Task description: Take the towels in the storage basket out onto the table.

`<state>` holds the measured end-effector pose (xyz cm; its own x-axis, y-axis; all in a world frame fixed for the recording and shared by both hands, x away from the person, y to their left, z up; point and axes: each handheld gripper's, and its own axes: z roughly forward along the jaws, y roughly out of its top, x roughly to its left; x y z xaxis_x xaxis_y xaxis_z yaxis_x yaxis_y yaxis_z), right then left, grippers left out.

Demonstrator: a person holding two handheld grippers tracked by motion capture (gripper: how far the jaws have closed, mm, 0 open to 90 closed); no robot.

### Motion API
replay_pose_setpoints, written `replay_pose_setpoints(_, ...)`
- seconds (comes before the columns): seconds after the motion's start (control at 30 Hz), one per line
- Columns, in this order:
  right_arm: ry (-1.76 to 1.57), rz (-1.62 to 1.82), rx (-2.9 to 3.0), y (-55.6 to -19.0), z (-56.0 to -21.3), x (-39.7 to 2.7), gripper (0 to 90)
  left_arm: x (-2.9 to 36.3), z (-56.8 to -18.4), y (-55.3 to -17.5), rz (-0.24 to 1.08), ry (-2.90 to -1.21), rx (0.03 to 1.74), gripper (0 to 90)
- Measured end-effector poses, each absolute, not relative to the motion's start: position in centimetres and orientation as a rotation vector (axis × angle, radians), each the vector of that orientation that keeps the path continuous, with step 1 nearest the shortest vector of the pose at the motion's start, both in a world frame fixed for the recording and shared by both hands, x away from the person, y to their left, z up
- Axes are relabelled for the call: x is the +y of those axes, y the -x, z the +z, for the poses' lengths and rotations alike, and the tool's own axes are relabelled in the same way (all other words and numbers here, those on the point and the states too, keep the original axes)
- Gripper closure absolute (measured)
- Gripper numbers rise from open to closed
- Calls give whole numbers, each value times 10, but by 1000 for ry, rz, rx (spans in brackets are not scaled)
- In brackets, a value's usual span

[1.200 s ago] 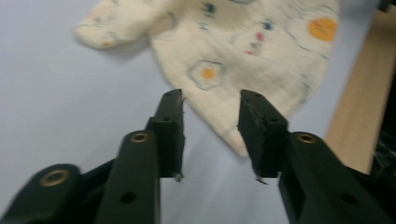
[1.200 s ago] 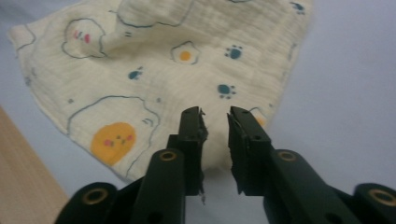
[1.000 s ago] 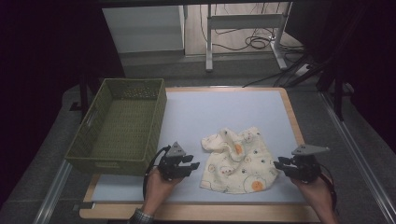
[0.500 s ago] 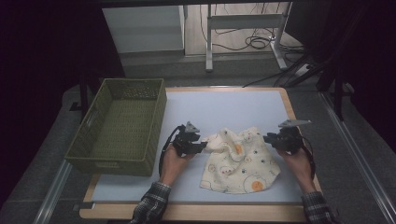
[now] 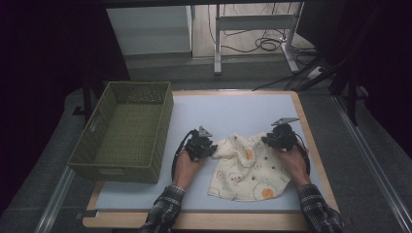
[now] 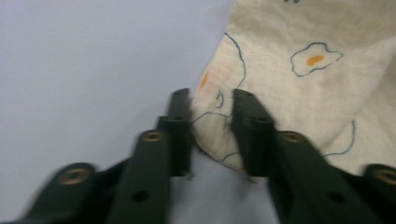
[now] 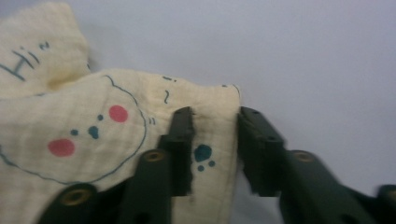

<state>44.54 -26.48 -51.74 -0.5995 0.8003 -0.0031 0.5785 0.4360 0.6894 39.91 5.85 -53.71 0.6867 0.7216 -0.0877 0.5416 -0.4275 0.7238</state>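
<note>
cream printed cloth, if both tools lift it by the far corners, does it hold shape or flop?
Likely flops: the cloth already lies rumpled, with folds bunched near the left tool. Probably light and thin: its edge fits easily between the left tool's jaws in the left gripper view. The middle would probably sag between the left tool and right tool, and the woven surface suggests little slip.

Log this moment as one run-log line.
left claw: open, straddling cream printed cloth corner | right claw: open, straddling opposite corner | green woven basket: empty, left
</note>
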Motion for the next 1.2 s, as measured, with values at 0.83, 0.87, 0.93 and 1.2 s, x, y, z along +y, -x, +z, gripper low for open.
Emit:
replay_pose_setpoints(0.83,-1246,934,2222,-460,-500,-293,696,87,-509,-442,505,-2069,1077,620)
replay_pose_setpoints(0.87,-1249,942,2218,-461,-499,-294,688,87,-510,-441,497,-2063,1076,613)
replay_pose_setpoints(0.93,-1247,948,2214,-464,-497,-295,683,87,-512,-441,480,-2071,1076,601)
replay_pose_setpoints(1.2,-1253,984,2204,-481,-499,-287,631,86,-530,-439,449,-2115,1107,539)
